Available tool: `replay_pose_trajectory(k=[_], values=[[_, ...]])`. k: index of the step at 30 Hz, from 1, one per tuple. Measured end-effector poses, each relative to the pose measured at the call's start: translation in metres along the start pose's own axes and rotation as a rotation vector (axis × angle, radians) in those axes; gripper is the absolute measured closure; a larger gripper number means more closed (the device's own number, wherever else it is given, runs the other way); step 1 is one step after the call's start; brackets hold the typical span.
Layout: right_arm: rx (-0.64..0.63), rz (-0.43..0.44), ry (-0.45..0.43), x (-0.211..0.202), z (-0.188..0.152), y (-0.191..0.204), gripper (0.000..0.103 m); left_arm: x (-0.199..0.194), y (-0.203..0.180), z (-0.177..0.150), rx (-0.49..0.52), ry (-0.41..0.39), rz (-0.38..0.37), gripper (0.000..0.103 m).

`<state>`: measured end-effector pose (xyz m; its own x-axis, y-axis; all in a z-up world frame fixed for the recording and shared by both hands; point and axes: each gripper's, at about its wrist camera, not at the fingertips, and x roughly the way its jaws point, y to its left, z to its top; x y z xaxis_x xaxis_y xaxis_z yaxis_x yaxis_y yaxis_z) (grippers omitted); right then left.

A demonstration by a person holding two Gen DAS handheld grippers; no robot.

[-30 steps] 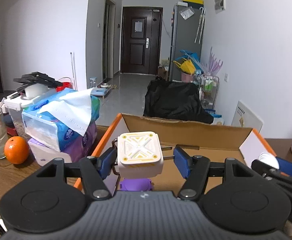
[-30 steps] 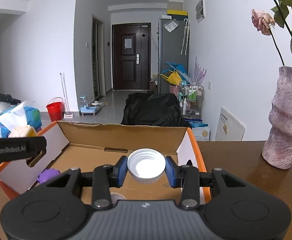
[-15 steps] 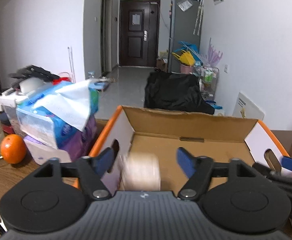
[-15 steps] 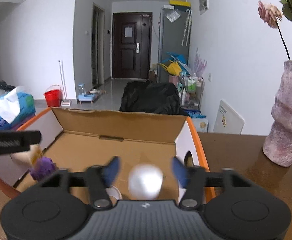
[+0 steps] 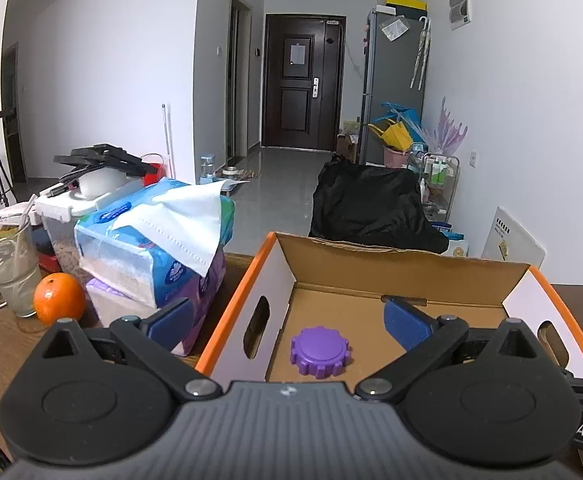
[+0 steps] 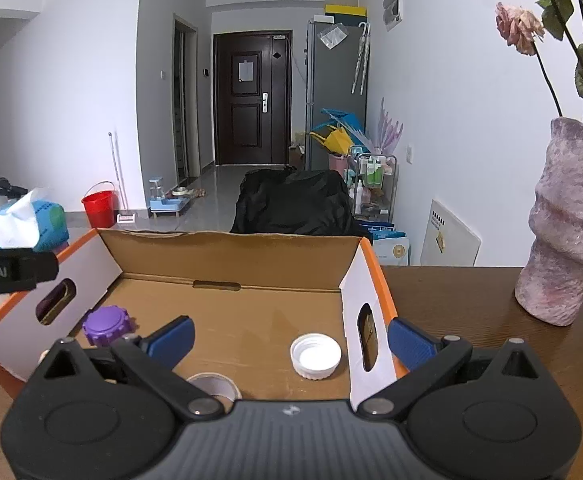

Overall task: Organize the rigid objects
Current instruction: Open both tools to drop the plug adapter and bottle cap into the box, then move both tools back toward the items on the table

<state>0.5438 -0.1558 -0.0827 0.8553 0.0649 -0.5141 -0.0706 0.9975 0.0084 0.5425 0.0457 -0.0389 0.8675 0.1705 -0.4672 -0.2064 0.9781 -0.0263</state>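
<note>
An open cardboard box with orange rims stands on the wooden table. A purple toothed cap lies on its floor at the left. A white cap lies open side up at the right, and a small round rim shows at the near edge. My left gripper is open and empty above the box's left wall. My right gripper is open and empty above the box's right wall. The white cube is hidden.
Tissue packs, an orange and a glass stand left of the box. A purple vase with dried roses stands at the right. The left gripper's body shows at the left edge of the right wrist view.
Both grippers opened. The left one dropped the white cube and the right one dropped the white cap into the box. The cap now lies on the box floor.
</note>
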Motion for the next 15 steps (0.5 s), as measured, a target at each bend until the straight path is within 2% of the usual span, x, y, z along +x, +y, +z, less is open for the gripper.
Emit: replay_pose_trajectory(k=[15], values=[[-0.025,0.032,-0.064,-0.061,-0.014,-0.003,0.0,-0.058,0.018,-0.014,-0.013,-0.065,0.013,0.0]])
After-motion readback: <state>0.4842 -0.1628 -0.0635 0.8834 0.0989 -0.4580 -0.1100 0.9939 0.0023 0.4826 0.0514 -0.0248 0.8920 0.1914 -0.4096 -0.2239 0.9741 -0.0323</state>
